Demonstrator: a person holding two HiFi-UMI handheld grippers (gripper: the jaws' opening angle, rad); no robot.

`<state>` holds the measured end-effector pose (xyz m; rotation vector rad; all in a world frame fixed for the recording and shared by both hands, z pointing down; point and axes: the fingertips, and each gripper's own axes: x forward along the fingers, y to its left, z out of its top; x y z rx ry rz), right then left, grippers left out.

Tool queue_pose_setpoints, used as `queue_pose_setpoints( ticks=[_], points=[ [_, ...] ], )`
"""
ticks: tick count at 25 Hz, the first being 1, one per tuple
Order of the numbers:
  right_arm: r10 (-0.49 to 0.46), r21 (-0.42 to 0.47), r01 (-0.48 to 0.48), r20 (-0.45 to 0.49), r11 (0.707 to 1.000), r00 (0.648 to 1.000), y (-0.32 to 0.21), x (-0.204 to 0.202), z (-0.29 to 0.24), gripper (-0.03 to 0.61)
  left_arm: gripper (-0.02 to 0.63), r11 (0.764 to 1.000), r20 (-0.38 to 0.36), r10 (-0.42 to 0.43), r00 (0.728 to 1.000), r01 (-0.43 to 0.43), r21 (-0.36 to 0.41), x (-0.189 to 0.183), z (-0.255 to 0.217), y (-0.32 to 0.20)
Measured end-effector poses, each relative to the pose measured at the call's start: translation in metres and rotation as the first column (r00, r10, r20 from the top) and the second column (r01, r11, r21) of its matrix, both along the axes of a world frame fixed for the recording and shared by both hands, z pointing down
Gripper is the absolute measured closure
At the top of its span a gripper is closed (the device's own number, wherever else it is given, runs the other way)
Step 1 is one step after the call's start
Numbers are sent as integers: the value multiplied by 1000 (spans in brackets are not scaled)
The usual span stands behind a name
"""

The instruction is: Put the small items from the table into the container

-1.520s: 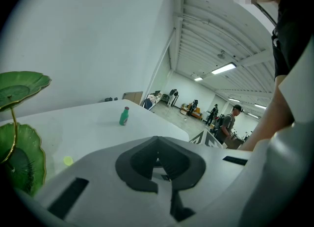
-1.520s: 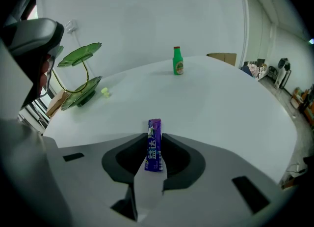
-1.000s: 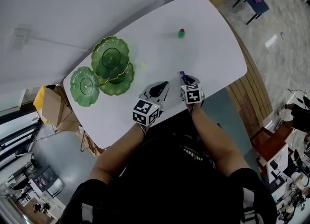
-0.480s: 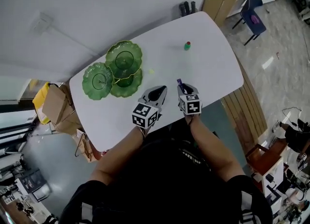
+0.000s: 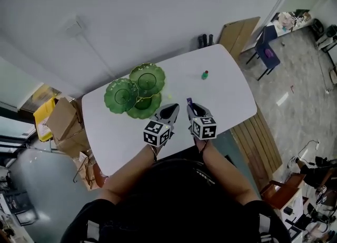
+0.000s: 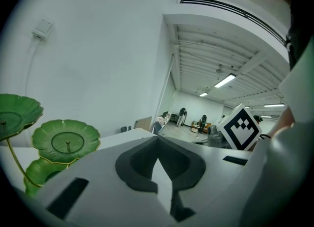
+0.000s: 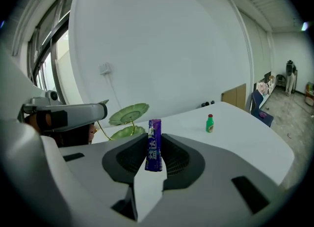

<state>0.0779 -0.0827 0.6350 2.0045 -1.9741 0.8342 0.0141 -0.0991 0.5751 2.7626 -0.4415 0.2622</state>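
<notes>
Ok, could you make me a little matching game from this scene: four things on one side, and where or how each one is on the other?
Things:
1. purple packet
2. small green bottle
3. green leaf-shaped dishes
4. left hand-held gripper

Places or states:
A. jaws together, nothing between them
B. standing on the white table, red cap up
C. clamped upright in the right hand-held gripper
D. clustered at the table's left end in the head view

Pairs: 1-C, 2-B, 3-D, 4-A.
</notes>
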Motion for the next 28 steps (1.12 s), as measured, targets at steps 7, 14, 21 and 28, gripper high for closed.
queue_pose_setpoints(
  ticks=[7, 14, 21, 28],
  points=[
    [-81, 38, 81, -5, 996, 997, -22, -45, -20, 488, 606, 998, -9, -64, 998, 64, 15, -39, -8, -13],
    [-222, 47, 221, 4, 974, 975, -53, -106, -23, 488, 606, 982, 3, -188, 982, 188, 17, -94, -8, -31],
    [-359, 56, 358, 18, 932, 933, -76, -147, -25, 488, 606, 949, 25, -315, 949, 314, 26, -131, -8, -39],
    [-479, 53, 477, 34, 877, 877, -80, -151, -25, 488, 606, 905, 46, -425, 904, 425, 13, -128, -5, -37]
  ],
)
